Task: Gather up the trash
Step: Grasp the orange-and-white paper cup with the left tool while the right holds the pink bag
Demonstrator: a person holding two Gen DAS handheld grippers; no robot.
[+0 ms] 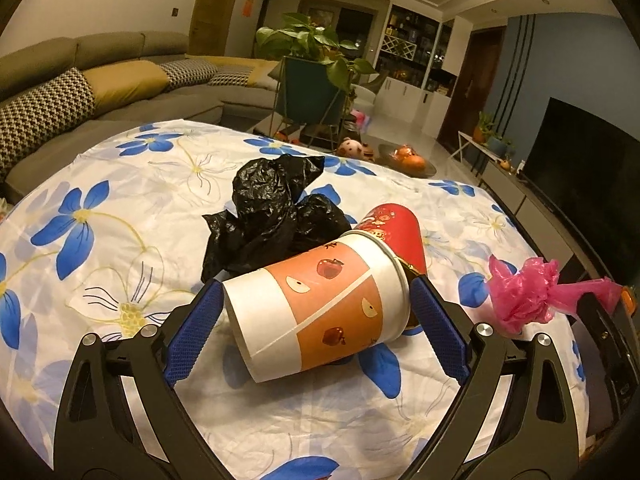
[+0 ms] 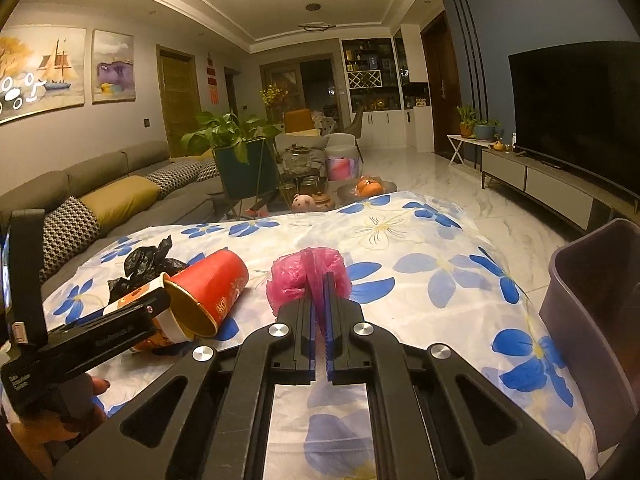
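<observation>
A white and orange paper cup point(image 1: 320, 304) printed with apples lies on its side between my left gripper's point(image 1: 314, 288) blue pads. One pad touches its base and the other its rim, and a shadow shows under it. A red paper cup point(image 1: 396, 232) lies just behind it, mouth towards the right wrist camera point(image 2: 192, 312). A crumpled black plastic bag point(image 1: 272, 208) sits behind both cups. My right gripper point(image 2: 319, 276) is shut on a pink plastic bag point(image 2: 308, 276), which is held off the cloth at the right in the left wrist view point(image 1: 524, 296).
The trash is on a table under a white cloth with blue flowers point(image 1: 120, 200). A purple bin point(image 2: 592, 300) stands at the table's right edge. Beyond are a grey sofa point(image 2: 100, 200), a potted plant point(image 2: 240, 160), a low table with oranges point(image 2: 368, 188) and a TV point(image 2: 576, 108).
</observation>
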